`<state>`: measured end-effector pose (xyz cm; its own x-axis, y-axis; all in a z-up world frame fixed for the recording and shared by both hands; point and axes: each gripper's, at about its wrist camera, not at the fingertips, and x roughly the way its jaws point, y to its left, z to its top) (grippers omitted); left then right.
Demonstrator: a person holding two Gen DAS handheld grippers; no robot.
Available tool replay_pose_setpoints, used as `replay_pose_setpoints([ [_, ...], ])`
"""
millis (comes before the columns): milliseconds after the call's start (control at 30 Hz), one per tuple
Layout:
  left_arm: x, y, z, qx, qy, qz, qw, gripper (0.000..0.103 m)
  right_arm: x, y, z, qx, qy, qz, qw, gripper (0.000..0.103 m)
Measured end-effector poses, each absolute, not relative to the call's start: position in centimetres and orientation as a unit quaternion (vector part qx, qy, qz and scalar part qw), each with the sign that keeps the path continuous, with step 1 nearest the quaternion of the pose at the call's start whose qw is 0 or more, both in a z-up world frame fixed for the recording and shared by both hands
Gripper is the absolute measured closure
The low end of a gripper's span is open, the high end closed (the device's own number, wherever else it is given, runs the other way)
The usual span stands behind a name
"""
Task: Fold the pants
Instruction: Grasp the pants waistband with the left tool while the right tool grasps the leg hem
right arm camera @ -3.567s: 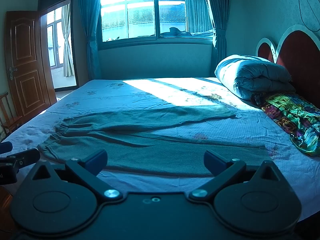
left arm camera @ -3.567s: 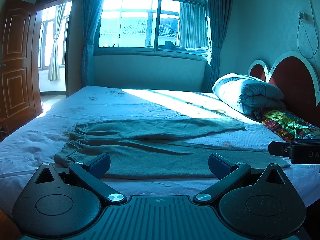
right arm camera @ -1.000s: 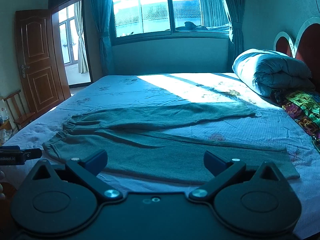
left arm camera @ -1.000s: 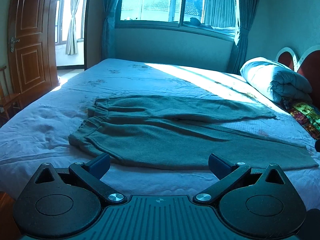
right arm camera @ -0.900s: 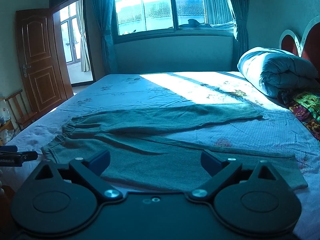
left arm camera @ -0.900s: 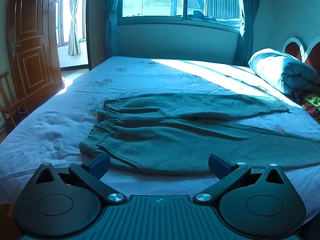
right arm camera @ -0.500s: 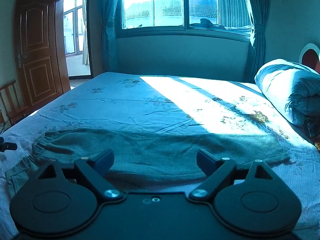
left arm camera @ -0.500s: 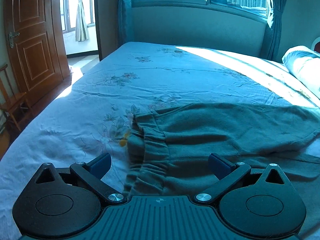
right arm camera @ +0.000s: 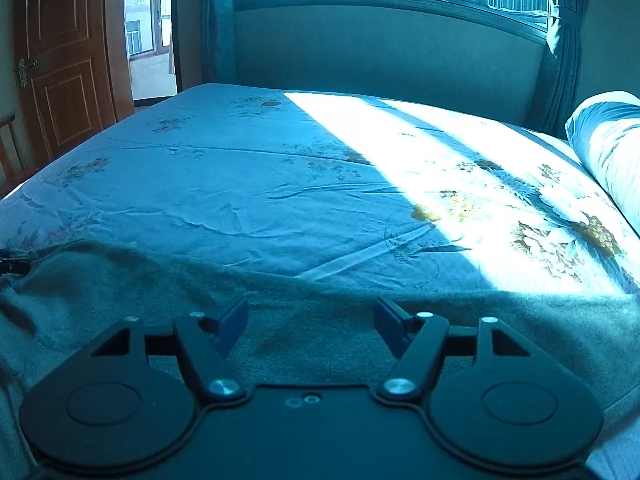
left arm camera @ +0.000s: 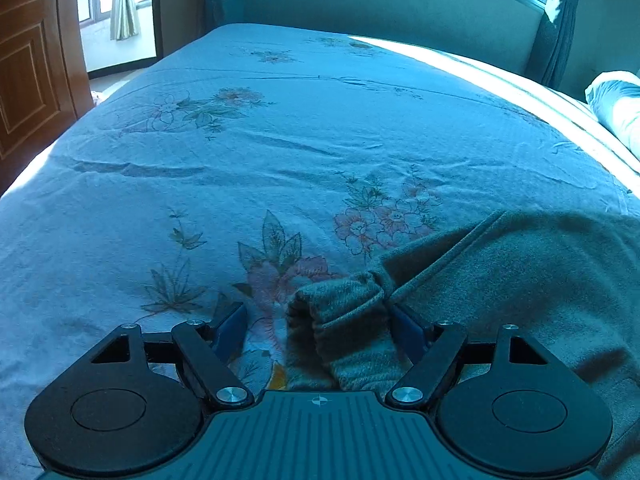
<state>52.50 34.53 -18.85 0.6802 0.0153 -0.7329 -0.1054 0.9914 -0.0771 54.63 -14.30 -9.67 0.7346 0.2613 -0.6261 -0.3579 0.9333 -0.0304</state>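
Grey-green pants [left arm camera: 520,280] lie flat on the bed. In the left wrist view the elastic waistband corner [left arm camera: 340,312] sits between the fingers of my left gripper [left arm camera: 320,328], which is open and low over the sheet. In the right wrist view the far pant leg [right arm camera: 320,320] runs across the frame. My right gripper [right arm camera: 312,324] is open right over the leg's far edge, with cloth between its blue fingertips [right arm camera: 234,326]. The tip of the left gripper shows at that view's left edge [right arm camera: 12,266].
The bed has a light floral sheet [left arm camera: 280,140] with sunlight across it [right arm camera: 460,200]. A rolled duvet [right arm camera: 612,152] lies at the right. A wooden door [right arm camera: 68,60] and a window wall [right arm camera: 380,52] stand beyond the bed.
Both grippers have moved forward and down onto the pants. The left now straddles the waistband corner. The right now sits over the far leg's edge. Both stay open, their fingers somewhat closer together.
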Motion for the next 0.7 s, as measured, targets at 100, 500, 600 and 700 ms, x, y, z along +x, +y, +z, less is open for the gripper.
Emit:
replay_pose_setpoints([
  [100,53.2,33.4,-19.7,-0.037,0.396,0.015,0.917,0.025,55.3,-14.8,-10.5,-0.068,0.328,0.168,0.927,0.041],
  [500,52.1,34.1,-18.6,-0.082,0.373,-0.016,0.924,0.077,60.9,-14.5,-13.2,-0.177,0.341,0.227,0.895,0.054],
  [600,52.4,34.0,-18.7,-0.076,0.380,-0.019,0.922,0.077,62.6,-14.6,-13.9,-0.208,0.350,0.246,0.880,0.053],
  [700,52.9,33.9,-18.8,-0.069,0.382,-0.014,0.922,0.067,64.1,-15.0,-14.8,-0.201,0.376,0.262,0.866,0.049],
])
